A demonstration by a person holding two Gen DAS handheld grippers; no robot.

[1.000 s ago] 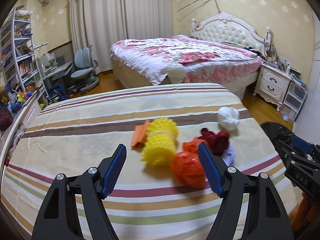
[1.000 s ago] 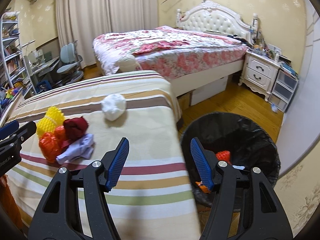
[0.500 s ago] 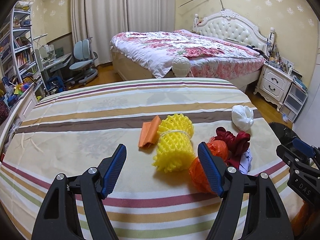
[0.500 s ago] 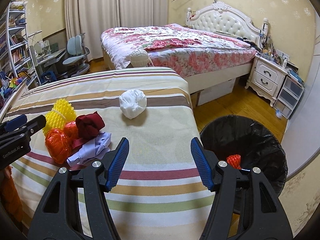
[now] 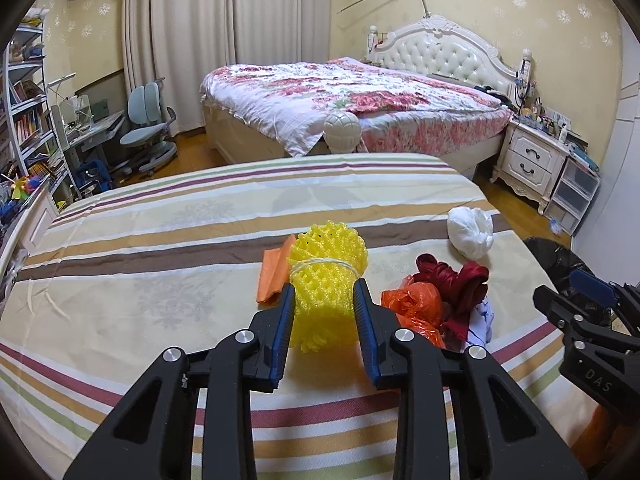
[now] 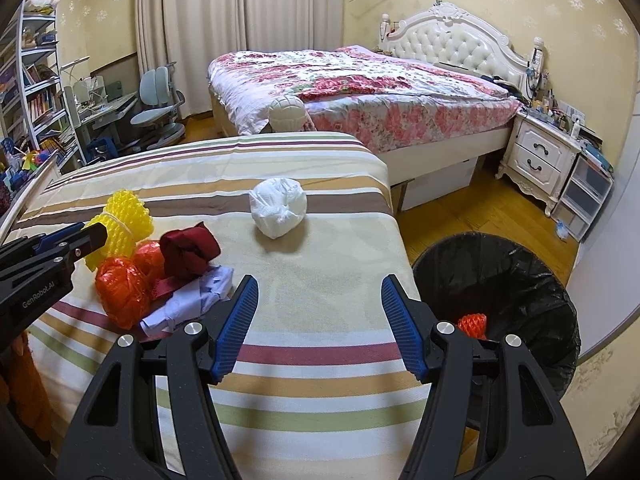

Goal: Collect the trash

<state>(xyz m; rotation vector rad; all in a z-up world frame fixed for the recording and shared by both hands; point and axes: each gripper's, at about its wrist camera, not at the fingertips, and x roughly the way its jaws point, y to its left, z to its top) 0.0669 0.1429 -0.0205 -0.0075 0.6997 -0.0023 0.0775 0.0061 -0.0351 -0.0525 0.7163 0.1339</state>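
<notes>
On the striped bedspread (image 5: pixel 160 260) lies a yellow foam net (image 5: pixel 324 280), and my left gripper (image 5: pixel 322 292) is closing on it, both blue pads against its sides. Beside the net are an orange plastic bag (image 5: pixel 416 304), a dark red cloth (image 5: pixel 452 276), a flat orange piece (image 5: pixel 274 268) and a white wad (image 5: pixel 470 232). My right gripper (image 6: pixel 320 280) hangs open over the bed's right edge with nothing between its fingers. Left of it are the orange bag (image 6: pixel 120 284), the red cloth (image 6: pixel 188 248) and a crumpled pale paper (image 6: pixel 192 300).
A black-lined trash bin (image 6: pixel 520 272) stands on the wooden floor right of the bed, with an orange net (image 6: pixel 472 324) inside. A second bed with a floral cover (image 6: pixel 360 80) lies behind. A white nightstand (image 6: pixel 536 160) stands at the right, and shelves (image 5: pixel 28 112) with a desk chair at the left.
My left gripper's jaws have come together from wide apart onto the yellow foam net. The right gripper has shifted slightly left, bringing more of the bed into view.
</notes>
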